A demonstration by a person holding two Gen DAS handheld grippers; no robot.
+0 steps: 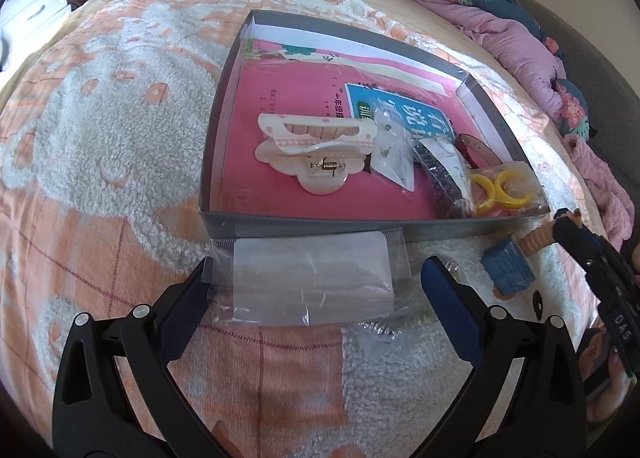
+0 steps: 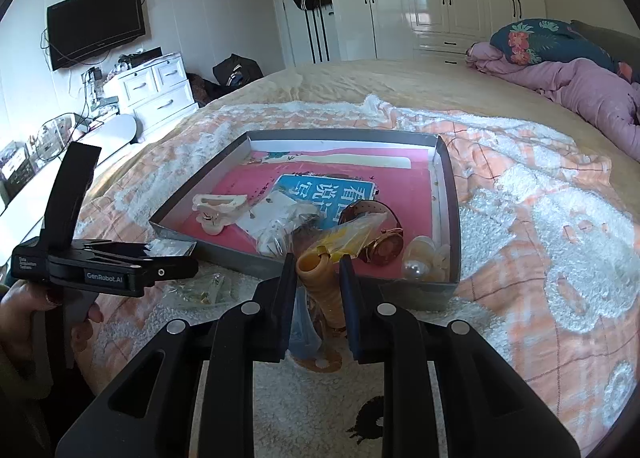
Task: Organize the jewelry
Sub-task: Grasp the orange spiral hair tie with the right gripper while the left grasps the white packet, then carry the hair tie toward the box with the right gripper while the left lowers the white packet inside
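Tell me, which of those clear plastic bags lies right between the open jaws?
The big, empty-looking clear bag on the blanket, just outside the tray's near wall. The other bags with earrings and yellow rings lie inside the tray.

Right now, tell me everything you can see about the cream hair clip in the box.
The cream hair clip is a large claw clip that looks like glossy plastic, with scalloped, flower-like edges, pale pink teeth and a small metal spring at its hinge. It lies on its side, jaws closed, on the pink book cover inside the grey box, towards the box's left side. A clear packet lies against its right end. Neither tool touches it.
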